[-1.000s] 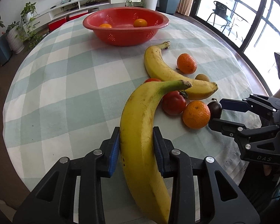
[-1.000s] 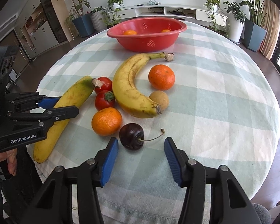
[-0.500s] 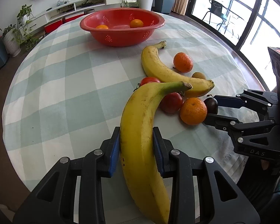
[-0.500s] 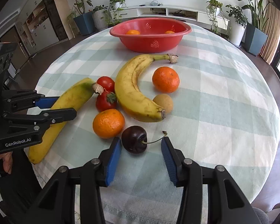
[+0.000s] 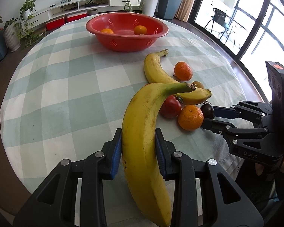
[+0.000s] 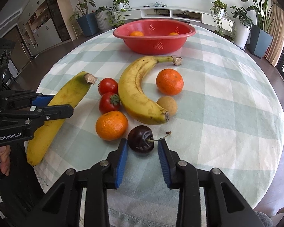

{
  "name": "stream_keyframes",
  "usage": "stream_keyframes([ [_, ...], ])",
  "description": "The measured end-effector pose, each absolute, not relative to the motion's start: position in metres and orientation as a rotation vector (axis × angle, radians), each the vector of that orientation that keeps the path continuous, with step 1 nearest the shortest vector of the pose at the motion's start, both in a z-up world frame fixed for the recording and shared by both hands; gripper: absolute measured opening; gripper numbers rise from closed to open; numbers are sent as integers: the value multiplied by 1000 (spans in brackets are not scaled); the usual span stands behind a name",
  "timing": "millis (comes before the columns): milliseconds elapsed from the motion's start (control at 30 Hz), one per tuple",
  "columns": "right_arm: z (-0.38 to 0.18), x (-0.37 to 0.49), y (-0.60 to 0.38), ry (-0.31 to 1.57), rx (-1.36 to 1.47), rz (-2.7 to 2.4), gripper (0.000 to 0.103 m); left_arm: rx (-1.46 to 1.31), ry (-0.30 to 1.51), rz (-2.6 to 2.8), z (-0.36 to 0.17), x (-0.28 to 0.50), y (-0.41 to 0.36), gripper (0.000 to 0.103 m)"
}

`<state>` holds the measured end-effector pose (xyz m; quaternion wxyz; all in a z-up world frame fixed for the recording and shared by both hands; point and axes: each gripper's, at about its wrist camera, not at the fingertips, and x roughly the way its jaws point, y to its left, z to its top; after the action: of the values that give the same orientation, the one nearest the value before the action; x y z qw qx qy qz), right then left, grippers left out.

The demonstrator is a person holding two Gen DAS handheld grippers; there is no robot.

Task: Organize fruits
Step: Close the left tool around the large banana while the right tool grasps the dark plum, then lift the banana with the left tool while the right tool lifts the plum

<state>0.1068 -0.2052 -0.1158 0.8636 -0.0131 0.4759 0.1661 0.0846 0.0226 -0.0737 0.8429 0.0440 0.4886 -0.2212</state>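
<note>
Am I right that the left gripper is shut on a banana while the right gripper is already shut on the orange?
Not quite. In the right wrist view the right gripper is open around the dark cherry, not shut on the orange. The left gripper is indeed shut on a banana.

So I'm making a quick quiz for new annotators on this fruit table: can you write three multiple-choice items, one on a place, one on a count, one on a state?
1. Where is the cherry?
A. in the red bowl
B. on the cloth between the right gripper's fingers
C. on top of a banana

2. How many oranges lie in the red bowl?
A. none
B. two
C. five

3. What is the left gripper doing?
A. clamped on a banana
B. open over a tomato
C. holding an orange

Answers: 1 B, the right gripper straddles it, open; 2 B, two orange tops show inside; 3 A, both blue pads press the banana's sides.
</note>
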Motion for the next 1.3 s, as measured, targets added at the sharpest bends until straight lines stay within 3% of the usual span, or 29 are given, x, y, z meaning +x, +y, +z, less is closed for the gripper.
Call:
stream_keyframes([
  [800, -107, 98, -215, 993, 6, 364, 27, 37, 1008, -485, -61, 79, 32, 30],
  [1300, -117, 117, -198, 998, -29, 401, 35, 23, 1008, -485, -64, 80, 33, 30],
])
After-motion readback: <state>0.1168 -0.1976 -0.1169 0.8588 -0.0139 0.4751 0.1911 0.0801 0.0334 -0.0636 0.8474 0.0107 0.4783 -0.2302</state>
